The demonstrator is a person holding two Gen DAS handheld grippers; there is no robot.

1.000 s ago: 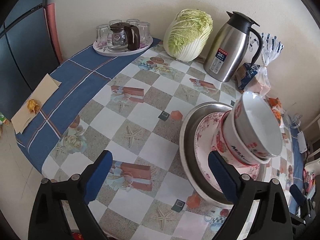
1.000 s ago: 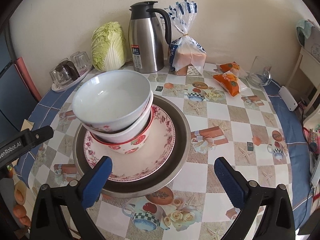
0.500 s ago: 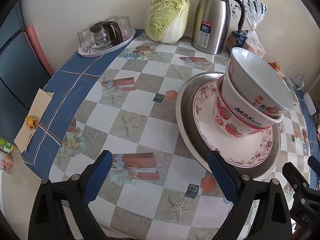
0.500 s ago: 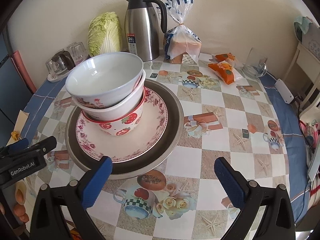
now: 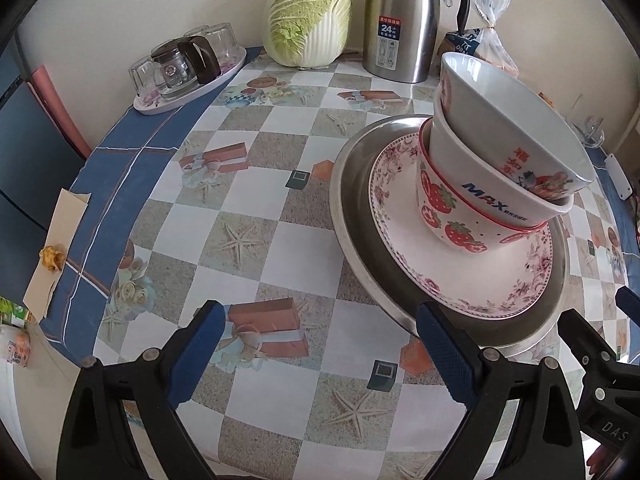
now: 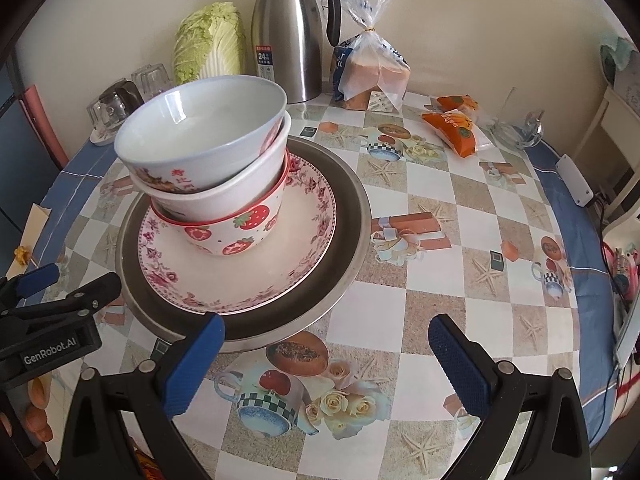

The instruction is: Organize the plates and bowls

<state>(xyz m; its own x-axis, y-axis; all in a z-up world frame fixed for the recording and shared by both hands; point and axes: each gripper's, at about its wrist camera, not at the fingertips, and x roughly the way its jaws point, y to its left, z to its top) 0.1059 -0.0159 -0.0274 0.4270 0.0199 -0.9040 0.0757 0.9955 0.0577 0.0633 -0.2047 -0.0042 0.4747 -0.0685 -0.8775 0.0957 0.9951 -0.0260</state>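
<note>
Three bowls stand nested: a white bowl (image 6: 208, 128) on top, a white "MAX" bowl (image 5: 492, 196) under it, a strawberry bowl (image 6: 236, 232) at the bottom. They sit on a floral plate (image 6: 280, 272) that lies in a wide metal plate (image 6: 344, 216). The stack leans a little. My left gripper (image 5: 320, 356) is open and empty, low over the table, left of the stack. My right gripper (image 6: 326, 364) is open and empty, in front of the metal plate's near rim. The left gripper also shows in the right wrist view (image 6: 60, 288).
At the back stand a steel thermos (image 6: 292, 36), a cabbage (image 5: 308, 12), a bread bag (image 6: 372, 68) and a tray of glasses (image 5: 188, 68). Orange snack packs (image 6: 456, 124) and a glass jug (image 6: 516, 128) lie at the right. The table edge is close at the left.
Both grippers have drawn back and lower toward the table's front edge, so the stack sits farther off and more level in view. Jaws stayed open; the dishes have not moved.
</note>
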